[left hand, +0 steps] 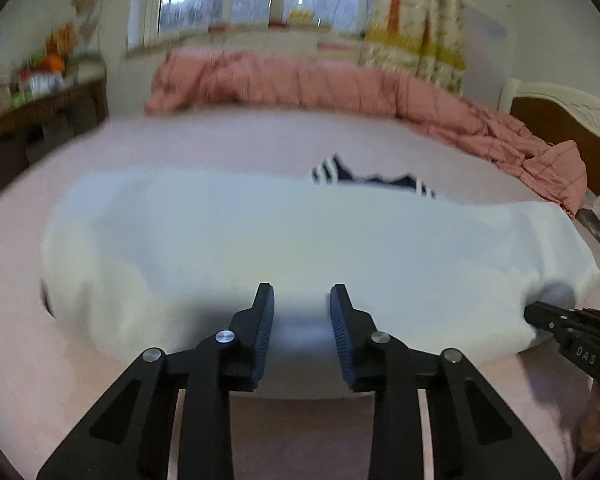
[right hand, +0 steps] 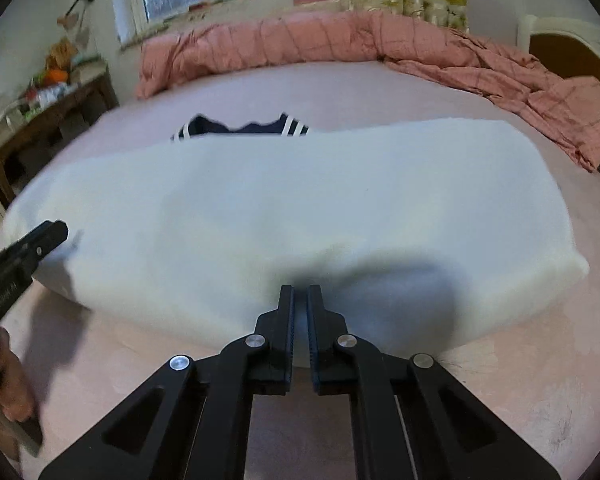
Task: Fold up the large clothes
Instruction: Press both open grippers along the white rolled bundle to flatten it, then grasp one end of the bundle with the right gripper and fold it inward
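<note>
The white garment [right hand: 300, 208] lies flat on the pink bed [right hand: 500, 392], its long axis running left to right across both our grippers, near edge toward us. Dark, white-striped trim [right hand: 240, 126] peeks out past its far edge.

Our right gripper [right hand: 301, 292] is clenched on the near edge, fabric pinched between the pads and puckered there. Our left gripper [left hand: 302, 300] stands part open, astride the same edge further left; cloth sits between the jaws, not visibly pinched.

The right hand is ahead; we judge the left must close before any lift.

The cloth looks thick, soft and matte, rounded at its folds. A rumpled pink quilt [right hand: 420, 44] lies well beyond.
</note>
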Demonstrator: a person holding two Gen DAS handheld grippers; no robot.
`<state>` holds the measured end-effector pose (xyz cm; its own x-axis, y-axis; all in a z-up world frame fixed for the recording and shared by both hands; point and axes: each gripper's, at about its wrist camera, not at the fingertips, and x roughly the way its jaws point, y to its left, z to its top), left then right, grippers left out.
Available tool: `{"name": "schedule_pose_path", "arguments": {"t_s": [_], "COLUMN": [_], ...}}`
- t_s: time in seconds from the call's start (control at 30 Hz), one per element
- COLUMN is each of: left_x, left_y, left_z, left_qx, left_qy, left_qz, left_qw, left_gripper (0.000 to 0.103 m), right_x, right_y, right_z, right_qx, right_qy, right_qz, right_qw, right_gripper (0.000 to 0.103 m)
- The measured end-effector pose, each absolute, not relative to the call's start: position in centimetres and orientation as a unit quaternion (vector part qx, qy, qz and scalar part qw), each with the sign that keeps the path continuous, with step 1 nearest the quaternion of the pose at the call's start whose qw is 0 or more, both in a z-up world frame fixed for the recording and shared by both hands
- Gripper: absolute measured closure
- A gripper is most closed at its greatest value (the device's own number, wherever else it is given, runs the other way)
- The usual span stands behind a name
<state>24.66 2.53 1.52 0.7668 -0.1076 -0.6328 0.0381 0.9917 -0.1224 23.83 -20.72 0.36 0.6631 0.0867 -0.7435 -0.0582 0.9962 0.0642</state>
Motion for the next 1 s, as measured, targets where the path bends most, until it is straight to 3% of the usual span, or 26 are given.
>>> {"name": "schedule_pose_path", "arguments": {"t_s": [0.63, 0.73, 0.9, 0.97, 1.0], "left_x": [24.5, 24.6, 24.5, 24.5, 24.5], "left_y": [1.9, 2.1, 2.2, 2.2, 2.2], "left_z": [0.8, 0.9, 0.9, 0.9, 0.9], "left_qx": [-0.052, -0.058, -0.060, -0.060, -0.060], "left_qy": [0.362, 0.361, 0.360, 0.360, 0.360], "left_qz": [-0.038, -0.041, -0.041, -0.042, -0.042], "left_qw": [0.930, 0.930, 0.930, 0.930, 0.930], "left_gripper": [0.073, 0.073, 0.073, 0.072, 0.072], "right_x": [22.7, 21.2, 18.3, 17.9, 17.9], "right_y": [-20.9, -23.1, -29.4, -31.5, -32.2], "right_z": [0.7, 1.6, 0.8, -0.4, -0.8], "right_qx": [0.009, 0.056, 0.227, 0.273, 0.289], "right_qy": [0.390, 0.369, 0.355, 0.362, 0.365], "right_qz": [0.021, 0.003, 0.002, -0.015, -0.020], "right_qw": [0.921, 0.928, 0.907, 0.891, 0.885], "right_gripper": [0.095, 0.086, 0.069, 0.048, 0.048]}}
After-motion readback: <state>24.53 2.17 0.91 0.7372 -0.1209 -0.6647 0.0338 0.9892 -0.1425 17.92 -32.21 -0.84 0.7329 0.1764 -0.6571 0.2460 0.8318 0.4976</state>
